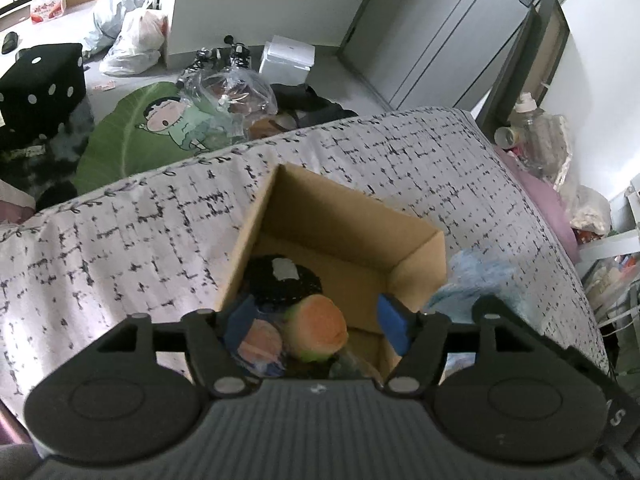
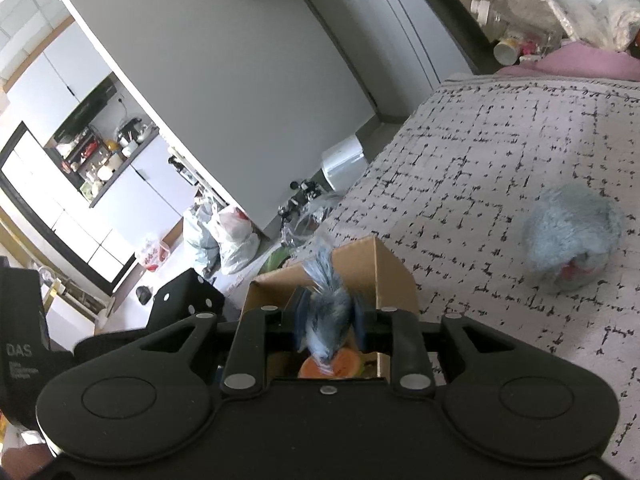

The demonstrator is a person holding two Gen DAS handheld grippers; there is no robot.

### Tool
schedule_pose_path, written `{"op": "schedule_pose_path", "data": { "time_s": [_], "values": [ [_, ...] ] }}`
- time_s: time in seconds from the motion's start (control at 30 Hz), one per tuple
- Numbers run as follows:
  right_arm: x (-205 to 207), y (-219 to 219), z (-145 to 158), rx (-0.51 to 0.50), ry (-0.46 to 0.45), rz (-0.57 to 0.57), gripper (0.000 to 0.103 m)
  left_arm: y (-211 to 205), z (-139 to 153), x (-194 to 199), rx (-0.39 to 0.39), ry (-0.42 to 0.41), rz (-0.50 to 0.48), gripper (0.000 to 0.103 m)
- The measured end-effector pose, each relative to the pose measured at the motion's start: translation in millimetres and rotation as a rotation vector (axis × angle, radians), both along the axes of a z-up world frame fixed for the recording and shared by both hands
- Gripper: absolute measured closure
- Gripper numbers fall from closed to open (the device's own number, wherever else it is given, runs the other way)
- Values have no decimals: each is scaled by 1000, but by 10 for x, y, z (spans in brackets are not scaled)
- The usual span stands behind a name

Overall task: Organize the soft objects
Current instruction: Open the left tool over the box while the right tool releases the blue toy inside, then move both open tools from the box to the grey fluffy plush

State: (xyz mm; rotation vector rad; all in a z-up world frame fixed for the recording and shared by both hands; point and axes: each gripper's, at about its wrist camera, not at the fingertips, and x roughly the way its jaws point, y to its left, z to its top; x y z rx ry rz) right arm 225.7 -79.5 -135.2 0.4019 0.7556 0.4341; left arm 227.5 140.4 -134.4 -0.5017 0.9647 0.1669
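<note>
Right jaws point(image 2: 329, 316) pinch a blue fluffy toy point(image 2: 328, 312) over the cardboard box point(image 1: 340, 216); left jaws point(image 1: 316, 322) gape empty.

Filling the lower part of each wrist view is a black plastic gripper body with two round, disc-shaped housings. The left gripper point(image 1: 316, 320) is showing a ribbed grey centre panel at the bottom middle, silver rivets at its linkage pivots, and blue pads point(image 1: 394, 326) on its fingers. The right gripper point(image 2: 329, 318) is showing a smooth black body, the same silver rivets, a small round screw at centre, and dark blue pads point(image 2: 301, 312).
</note>
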Motion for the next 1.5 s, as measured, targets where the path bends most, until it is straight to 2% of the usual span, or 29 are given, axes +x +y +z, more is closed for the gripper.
{"op": "schedule_pose_path", "data": {
  "time_s": [0.07,0.13,0.27,0.33,0.53,0.67,0.8,0.97,1.07,1.27,1.4,1.5],
  "values": [
    [-2,13,-2,-4,7,6,67,40,11,-1,5,1,4,35],
    [-22,1,18,-9,10,-19,43,62,22,-6,10,6,0,35],
    [-53,-90,84,-7,3,-62,27,72,49,-31,13,9,-25,34],
    [-79,-131,119,-12,-7,-87,19,71,65,-53,10,8,-29,29],
    [-137,-192,172,-72,-27,-111,3,23,119,-109,12,9,-32,27],
    [-139,-222,194,-180,-34,-114,0,-42,192,-126,33,10,-45,19],
    [-174,-334,335,-204,-57,-108,0,-126,270,-132,55,-2,-69,8],
    [-190,-467,479,-262,-85,-85,0,-287,356,-150,80,-16,-92,0],
    [-207,-564,540,-289,-101,-80,0,-374,401,-163,87,-25,-100,0],
    [-168,-791,674,-270,-117,-80,0,-554,466,-189,94,-36,-119,0],
    [-133,-945,759,-270,-154,-68,0,-664,558,-215,113,-74,-109,0],
    [-72,-1063,775,-262,-139,-52,0,-749,620,-226,125,-101,-104,0]
  ]
}}
